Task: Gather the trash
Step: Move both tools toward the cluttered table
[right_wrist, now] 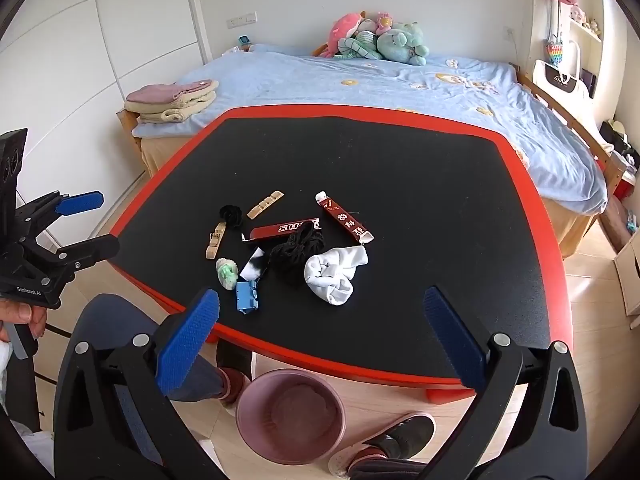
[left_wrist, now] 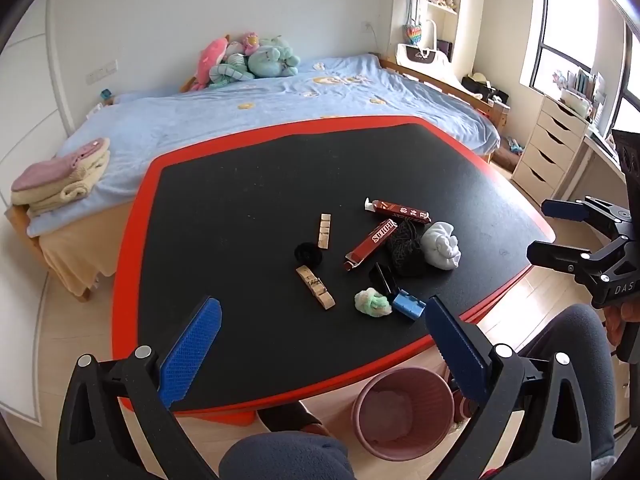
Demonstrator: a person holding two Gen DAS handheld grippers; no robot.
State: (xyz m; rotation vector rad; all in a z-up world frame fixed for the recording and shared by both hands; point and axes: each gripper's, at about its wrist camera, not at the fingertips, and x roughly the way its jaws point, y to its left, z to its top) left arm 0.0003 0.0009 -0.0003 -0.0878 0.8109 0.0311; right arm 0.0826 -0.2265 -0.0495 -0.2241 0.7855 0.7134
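I'm holding the left gripper [left_wrist: 320, 344] and right gripper [right_wrist: 320, 332] gaping wide, empty. The bin [right_wrist: 256, 432] is sitting half-hidden behind the table [right_wrist: 400, 152] edge. The red box [right_wrist: 284, 229] is lying crosswise.

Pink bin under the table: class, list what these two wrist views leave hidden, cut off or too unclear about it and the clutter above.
- Pink bin: left wrist view, far wall cut by the table edge; pale contents blurred.
- Pink bin, right wrist view: inside shadowed, contents unclear.
- Red tube: print too small.
- Black tangle: partly covers the second red tube; its lettering is cut off.
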